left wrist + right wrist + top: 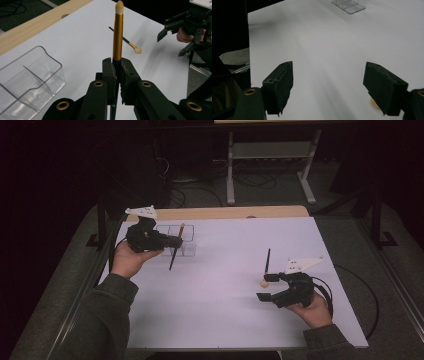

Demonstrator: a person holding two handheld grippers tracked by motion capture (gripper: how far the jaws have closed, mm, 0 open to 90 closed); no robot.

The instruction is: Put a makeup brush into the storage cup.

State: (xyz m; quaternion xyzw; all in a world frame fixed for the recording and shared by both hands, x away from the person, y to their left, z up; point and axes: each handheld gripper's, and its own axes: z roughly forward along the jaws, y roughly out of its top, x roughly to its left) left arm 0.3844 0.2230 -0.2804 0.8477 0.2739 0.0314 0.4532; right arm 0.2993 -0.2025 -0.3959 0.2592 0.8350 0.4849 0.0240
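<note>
A: The left gripper (172, 241) clamps a gold brush (118, 35) low on its handle, at 9 o'clock of the clear organizer (177, 240). It could pivot and miss a compartment.

B: The right gripper (266, 287) gapes empty beside the second brush (266, 267). The organizer's dividers are hard to read.

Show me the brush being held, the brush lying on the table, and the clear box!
held brush (118, 37), left gripper view, on its gold handle.
lying brush (137, 50), left gripper view, on its pale fluffy tip.
clear box (53, 65), left gripper view, on its front wall.
</note>
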